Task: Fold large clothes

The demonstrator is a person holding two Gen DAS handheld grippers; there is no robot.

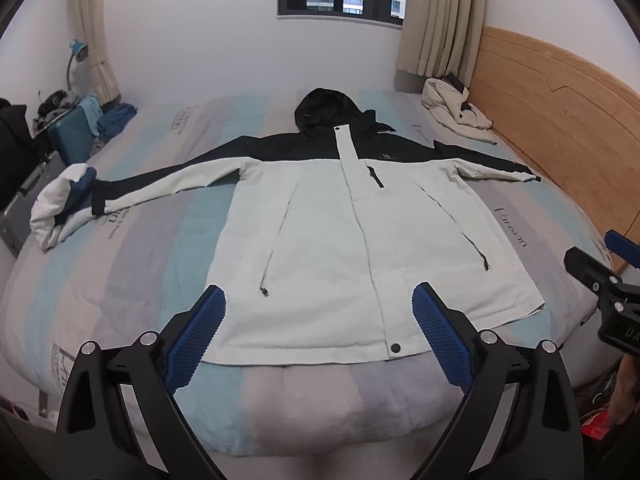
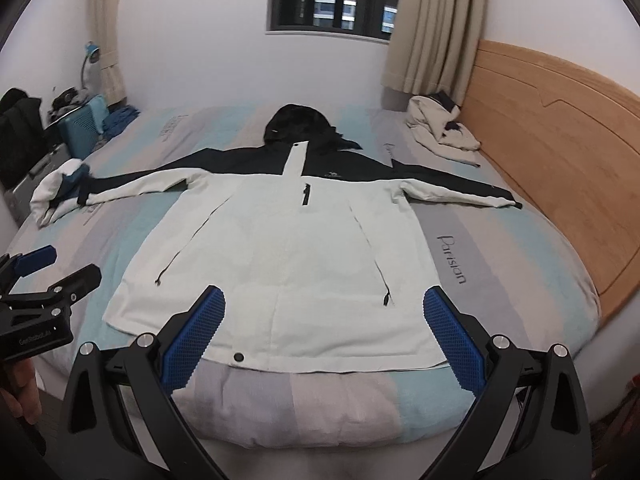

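A large white jacket (image 1: 340, 248) with black shoulders and a black hood (image 1: 324, 110) lies flat, front up, on the striped bed (image 1: 132, 264), both sleeves spread out sideways. My left gripper (image 1: 318, 300) hovers open above the jacket's hem, nothing between its blue pads. In the right wrist view the same jacket (image 2: 288, 264) fills the middle, and my right gripper (image 2: 324, 304) stands open over the hem's right half, also empty. Each gripper shows at the edge of the other's view: the right gripper (image 1: 600, 264), the left gripper (image 2: 52, 268).
A crumpled beige garment (image 1: 456, 108) lies by the wooden headboard (image 1: 560, 120) at the far right. A white and blue garment (image 1: 64, 204) sits at the left sleeve's end. Suitcases and clutter (image 1: 60, 136) stand off the bed's far left. A window and curtains are behind.
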